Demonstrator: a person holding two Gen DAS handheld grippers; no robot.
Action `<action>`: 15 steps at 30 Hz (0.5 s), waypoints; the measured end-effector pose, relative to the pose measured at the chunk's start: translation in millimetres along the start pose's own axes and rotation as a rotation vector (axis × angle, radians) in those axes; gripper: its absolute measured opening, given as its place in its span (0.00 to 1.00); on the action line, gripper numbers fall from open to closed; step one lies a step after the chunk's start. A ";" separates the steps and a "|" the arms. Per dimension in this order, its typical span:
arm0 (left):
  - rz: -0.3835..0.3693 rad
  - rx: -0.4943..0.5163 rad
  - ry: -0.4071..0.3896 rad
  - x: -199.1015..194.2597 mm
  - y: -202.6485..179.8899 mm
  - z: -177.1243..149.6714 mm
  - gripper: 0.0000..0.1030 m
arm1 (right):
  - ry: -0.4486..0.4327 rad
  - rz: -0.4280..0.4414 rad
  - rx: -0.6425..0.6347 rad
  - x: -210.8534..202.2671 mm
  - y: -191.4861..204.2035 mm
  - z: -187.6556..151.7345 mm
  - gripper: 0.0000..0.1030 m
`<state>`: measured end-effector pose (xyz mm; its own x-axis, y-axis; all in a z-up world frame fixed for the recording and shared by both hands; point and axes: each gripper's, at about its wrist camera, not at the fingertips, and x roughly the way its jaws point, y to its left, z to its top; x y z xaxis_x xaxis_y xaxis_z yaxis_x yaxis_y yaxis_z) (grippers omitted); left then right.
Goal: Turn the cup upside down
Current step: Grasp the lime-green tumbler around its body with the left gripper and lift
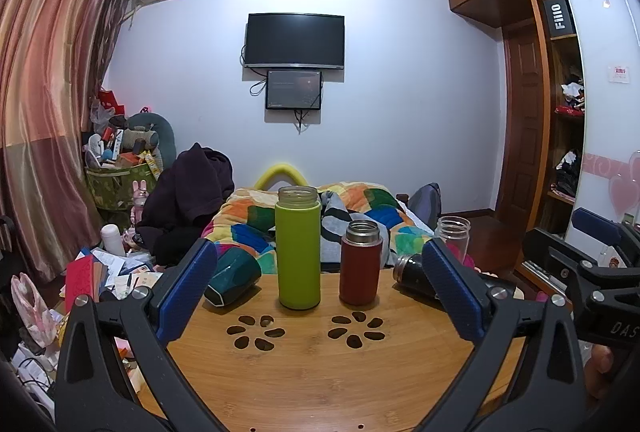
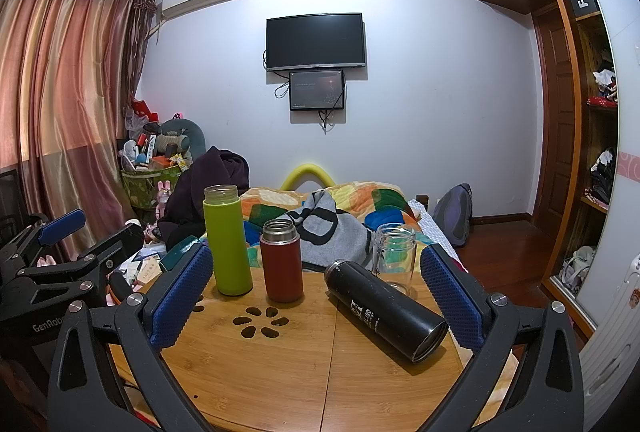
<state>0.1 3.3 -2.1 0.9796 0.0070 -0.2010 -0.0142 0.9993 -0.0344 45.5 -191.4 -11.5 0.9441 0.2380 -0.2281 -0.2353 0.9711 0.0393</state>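
On the bamboo table point(image 1: 312, 372) stand a tall green bottle point(image 1: 298, 250) and a shorter red bottle point(image 1: 360, 266), both upright and lidless. A dark teal cup point(image 1: 232, 280) lies on its side at the left. A black bottle point(image 2: 386, 308) lies on its side at the right, with an upright clear glass cup point(image 2: 393, 252) behind it. My left gripper point(image 1: 320, 296) is open and empty, in front of the green and red bottles. My right gripper point(image 2: 316, 296) is open and empty, with the black bottle between its fingers' span, untouched.
The table point(image 2: 280, 364) has flower-shaped cutouts point(image 1: 256, 331). A bed with a colourful blanket point(image 1: 360, 203) lies behind it. Clutter covers the floor at the left point(image 1: 112, 272). A wardrobe point(image 1: 560, 111) stands at the right.
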 end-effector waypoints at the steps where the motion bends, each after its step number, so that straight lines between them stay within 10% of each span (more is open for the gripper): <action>1: 0.001 0.001 0.002 0.2 -0.3 0.0 1.00 | 0.000 0.000 0.000 0.1 0.0 0.3 1.00; 15: 0.065 0.044 0.184 117.1 19.5 -4.3 1.00 | 0.051 -0.027 0.052 20.0 -33.9 -17.5 1.00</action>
<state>113.6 23.4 -30.5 0.9238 0.0690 -0.3766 -0.0636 0.9976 0.0269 68.4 -219.9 -34.4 0.9367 0.2115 -0.2792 -0.1959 0.9771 0.0829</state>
